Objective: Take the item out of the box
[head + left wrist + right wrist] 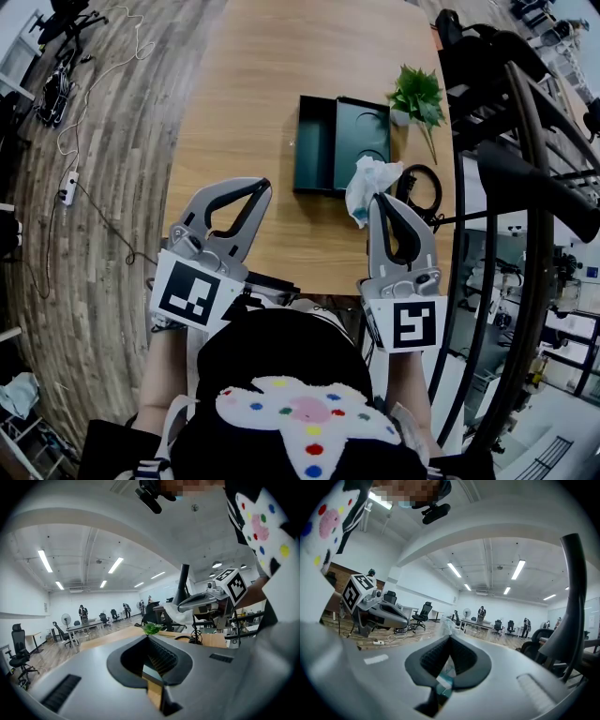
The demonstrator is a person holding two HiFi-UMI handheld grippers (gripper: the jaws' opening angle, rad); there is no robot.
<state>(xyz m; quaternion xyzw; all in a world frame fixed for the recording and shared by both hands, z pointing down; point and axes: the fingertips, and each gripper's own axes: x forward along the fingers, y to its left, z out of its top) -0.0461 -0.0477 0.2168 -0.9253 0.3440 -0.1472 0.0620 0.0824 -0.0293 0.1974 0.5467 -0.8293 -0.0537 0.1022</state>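
A dark green box (334, 144) lies open on the wooden table (244, 84), its two halves side by side. Just in front of its right half hangs a crumpled white plastic-wrapped item (367, 186). My right gripper (378, 199) is shut on it at the fingertips. In the right gripper view the clear wrap (446, 626) sticks out past the closed right gripper (450, 637). The left gripper view shows the item (180, 614) drooping from the other gripper's tip. My left gripper (264, 185) is shut and holds nothing, left of the box; its own view shows the closed left gripper (149, 637).
A small potted plant (416, 94) stands right of the box, and a black cable loop (424, 189) lies by the table's right edge. A dark office chair (525, 141) crowds the right side. A power strip and cord (67, 187) lie on the floor at left.
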